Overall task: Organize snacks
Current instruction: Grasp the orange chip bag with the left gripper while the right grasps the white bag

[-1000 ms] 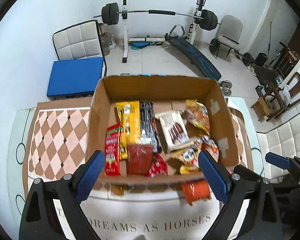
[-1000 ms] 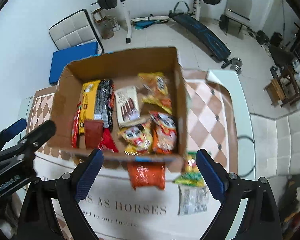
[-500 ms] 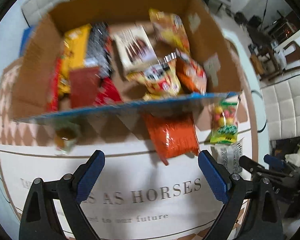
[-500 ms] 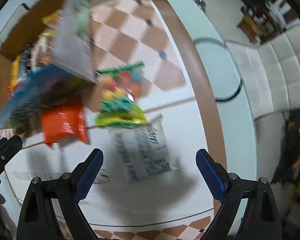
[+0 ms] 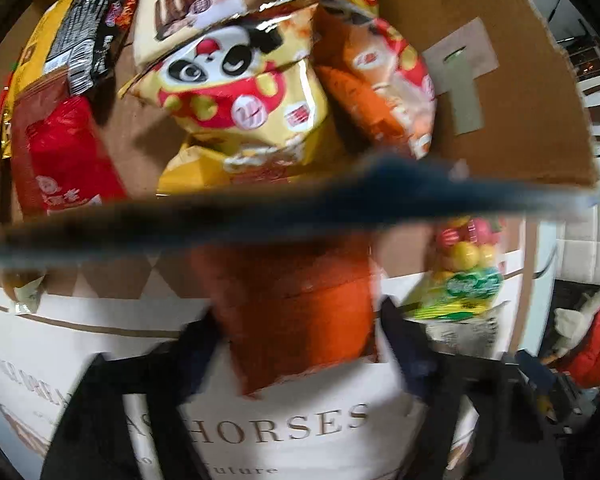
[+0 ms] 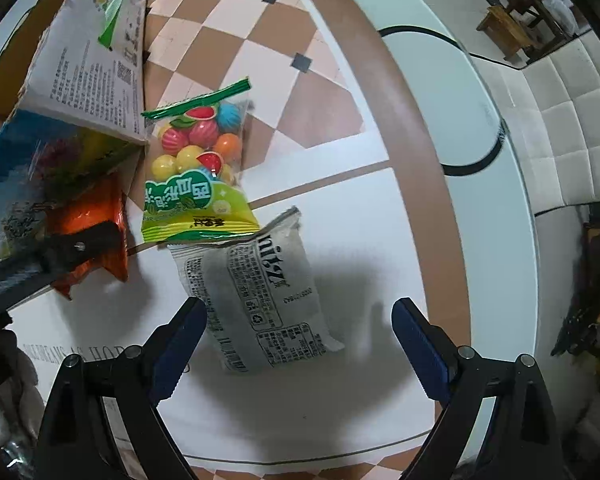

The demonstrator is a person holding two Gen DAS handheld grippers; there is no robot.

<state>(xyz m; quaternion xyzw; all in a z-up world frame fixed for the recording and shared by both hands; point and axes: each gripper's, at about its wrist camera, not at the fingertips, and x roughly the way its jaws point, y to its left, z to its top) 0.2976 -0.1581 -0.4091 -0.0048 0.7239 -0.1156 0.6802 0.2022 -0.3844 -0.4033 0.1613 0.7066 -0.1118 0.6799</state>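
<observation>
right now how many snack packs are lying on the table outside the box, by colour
orange pack: 1
green candy bag: 1
grey pack: 1
total: 3

On the white mat (image 5: 308, 436) covering your bench, at six o'clock in the left wrist view, you can read "HORSES" in large brown capitals, with the fragment "uture" in smaller letters below it. In the right wrist view the grey snack packet (image 6: 260, 300) near the centre carries "Zhiz", seen upside down; its fine print is too small to read. The green candy bag (image 6: 196, 176) at ten o'clock bears Chinese characters, also upside down. The cardboard box's side panel (image 6: 92, 68) at eleven o'clock has printed paragraphs you cannot make out.
</observation>
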